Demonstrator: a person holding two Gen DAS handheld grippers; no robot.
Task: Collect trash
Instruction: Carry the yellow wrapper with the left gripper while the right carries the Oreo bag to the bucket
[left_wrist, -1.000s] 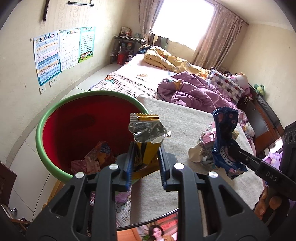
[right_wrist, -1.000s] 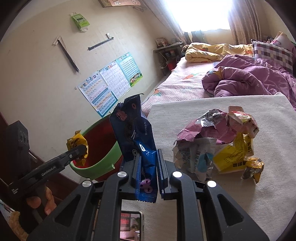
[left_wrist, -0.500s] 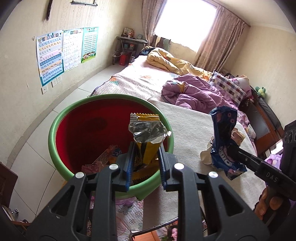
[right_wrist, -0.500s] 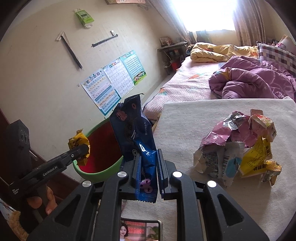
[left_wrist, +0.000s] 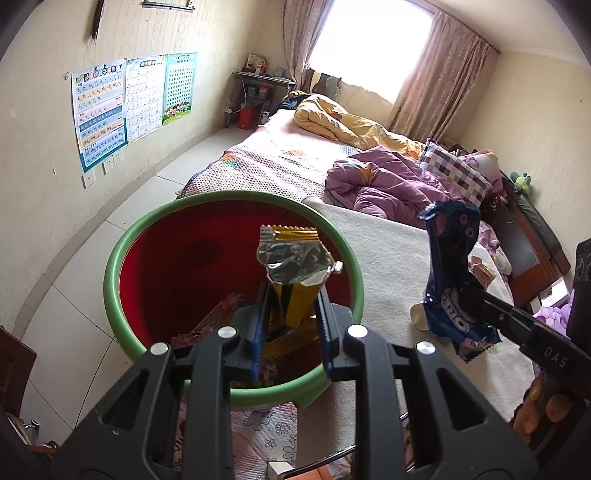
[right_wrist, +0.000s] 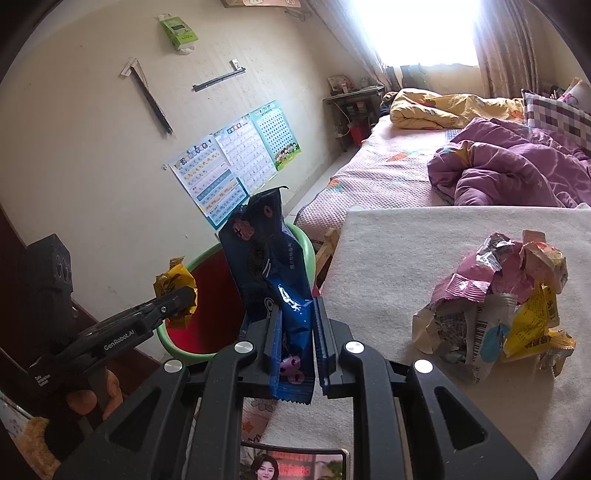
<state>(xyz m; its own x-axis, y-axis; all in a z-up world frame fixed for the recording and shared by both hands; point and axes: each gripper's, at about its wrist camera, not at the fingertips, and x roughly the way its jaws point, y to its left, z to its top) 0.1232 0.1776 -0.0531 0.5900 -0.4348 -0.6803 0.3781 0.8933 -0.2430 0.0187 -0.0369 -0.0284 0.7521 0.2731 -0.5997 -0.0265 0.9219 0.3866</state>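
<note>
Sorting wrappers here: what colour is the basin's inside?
Red inside the basin, with a green rim; the left wrist view shows it best.

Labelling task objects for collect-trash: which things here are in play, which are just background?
In play:
yellow foil wrapper, in left gripper
dark blue Oreo packet, in right gripper
green-rimmed red basin
crumpled wrapper pile

Background:
purple quilt
wall posters
checked pillow
</note>
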